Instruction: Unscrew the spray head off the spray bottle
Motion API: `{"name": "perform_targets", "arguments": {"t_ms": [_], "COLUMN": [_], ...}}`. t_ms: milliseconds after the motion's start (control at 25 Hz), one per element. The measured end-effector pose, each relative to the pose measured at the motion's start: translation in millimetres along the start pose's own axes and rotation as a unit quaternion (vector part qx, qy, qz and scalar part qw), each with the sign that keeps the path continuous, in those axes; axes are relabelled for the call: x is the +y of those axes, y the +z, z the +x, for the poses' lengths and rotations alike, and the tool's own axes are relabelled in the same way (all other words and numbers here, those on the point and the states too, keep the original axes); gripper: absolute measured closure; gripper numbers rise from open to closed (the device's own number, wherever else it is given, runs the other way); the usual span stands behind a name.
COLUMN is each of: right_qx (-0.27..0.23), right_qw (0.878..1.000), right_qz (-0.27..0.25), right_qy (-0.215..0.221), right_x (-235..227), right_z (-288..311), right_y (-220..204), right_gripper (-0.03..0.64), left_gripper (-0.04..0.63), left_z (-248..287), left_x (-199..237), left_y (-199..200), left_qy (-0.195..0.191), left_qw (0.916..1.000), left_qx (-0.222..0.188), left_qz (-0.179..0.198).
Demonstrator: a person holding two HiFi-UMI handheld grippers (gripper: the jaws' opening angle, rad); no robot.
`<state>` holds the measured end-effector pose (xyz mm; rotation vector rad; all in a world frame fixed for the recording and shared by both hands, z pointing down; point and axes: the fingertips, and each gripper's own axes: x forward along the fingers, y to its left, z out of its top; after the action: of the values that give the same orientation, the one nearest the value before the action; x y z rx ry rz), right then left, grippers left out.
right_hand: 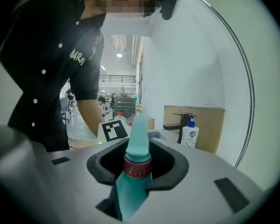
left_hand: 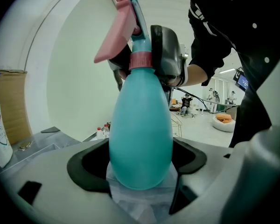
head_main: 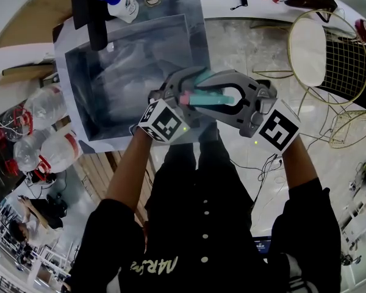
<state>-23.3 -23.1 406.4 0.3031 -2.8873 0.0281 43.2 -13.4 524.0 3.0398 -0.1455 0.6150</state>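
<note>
1. Our left gripper (left_hand: pixel 141 174) is clamped on the base of the teal spray bottle (left_hand: pixel 141 129). Our right gripper (right_hand: pixel 133 183) is closed on the spray head (left_hand: pixel 123 29), beside its pink collar (right_hand: pixel 138 168).
2. Between them, the bottle lies level in the air in front of us.
3. The collar sits flush on the neck, so we judge that the head is not yet off and the unscrewing remains to be done.

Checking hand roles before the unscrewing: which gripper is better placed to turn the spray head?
Right. The right gripper clamps the spray head at its red collar, where the turn happens. The left gripper grips the teal spray bottle near its base, likely better for holding steady.
</note>
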Motion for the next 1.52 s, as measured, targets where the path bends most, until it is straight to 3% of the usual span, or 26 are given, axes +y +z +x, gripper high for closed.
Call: {"name": "perform_targets", "arguments": {"t_ms": [360,1520], "right_qx": [-0.056,-0.068], "right_qw": [0.998,0.994], "right_qz": [0.025,0.028], "right_qy": [-0.004,-0.076], "right_x": [-3,-14], "right_z": [-6,-41], "right_y": [14,92], "right_gripper": [0.482,0.482], "left_gripper": [0.201,0.201], "left_z": [0,-2], "left_x": [-1,-4], "left_y": [0,0], "left_qy": [0.001,0.014], "left_qw": [1.0000,0.9997], "left_qx": [0.001,0.018], "left_qz": [-0.001,0.004]}}
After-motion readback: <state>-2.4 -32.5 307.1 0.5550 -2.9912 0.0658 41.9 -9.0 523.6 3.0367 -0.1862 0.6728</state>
